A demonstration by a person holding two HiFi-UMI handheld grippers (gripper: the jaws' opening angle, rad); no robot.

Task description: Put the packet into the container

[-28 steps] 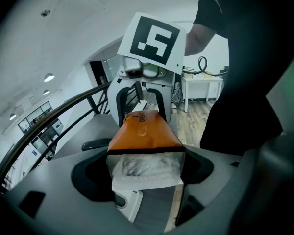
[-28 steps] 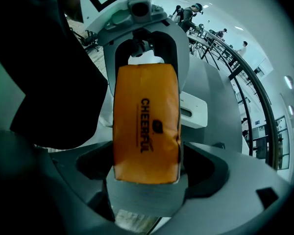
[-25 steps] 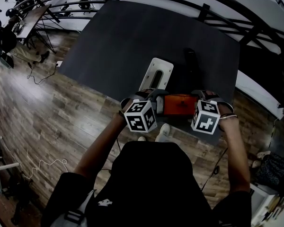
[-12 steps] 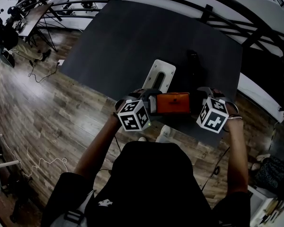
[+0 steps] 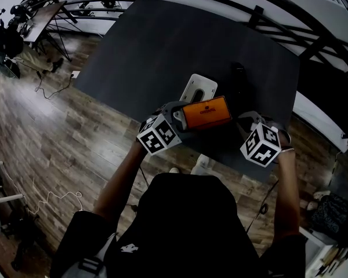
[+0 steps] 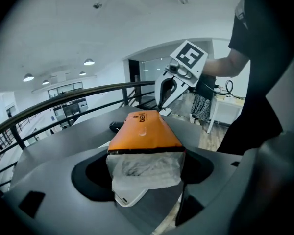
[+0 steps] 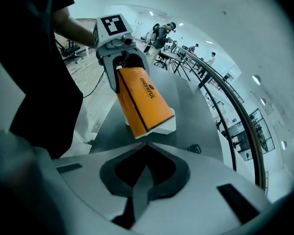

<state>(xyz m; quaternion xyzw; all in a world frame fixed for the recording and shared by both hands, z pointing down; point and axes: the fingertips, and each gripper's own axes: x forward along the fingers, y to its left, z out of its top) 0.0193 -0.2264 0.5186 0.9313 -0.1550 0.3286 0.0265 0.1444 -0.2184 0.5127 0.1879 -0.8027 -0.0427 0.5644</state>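
Wood floor point(image 5: 58, 138): plank boards fill the left of the head view, with cables point(image 5: 46, 201) trailing across them.
Dark grey table point(image 5: 162, 39): a matte top slants across the middle of the scene, with curved black railings point(image 5: 232, 4) behind it.
Left gripper point(image 5: 178, 118): held in the person's left hand at the table's near edge, its marker cube point(image 5: 158, 134) turned toward the camera. The jaws pinch the packet by its crinkled clear end, seen plainly between them in the left gripper view.
Packet point(image 5: 206, 112): orange with dark edging and a printed word on its face. It is lifted off the table and tilted, its free end reaching right toward the other gripper.
Container point(image 5: 198, 87): white and oblong, lying on the table with a dark slot in its upper face. The packet hangs over its near end and hides that part. Whether packet and container touch cannot be told.
Dark object point(image 5: 238, 77): a slim black item lies on the table just beyond and to the right of the container.
Right gripper point(image 7: 146, 145): in the person's right hand, just right of the packet and apart from it. Its jaws have just closed and stand pressed together with nothing between them, marker cube point(image 5: 261, 144) facing up.
Person point(image 5: 180, 225): black top, bare forearms reaching out to both tools.
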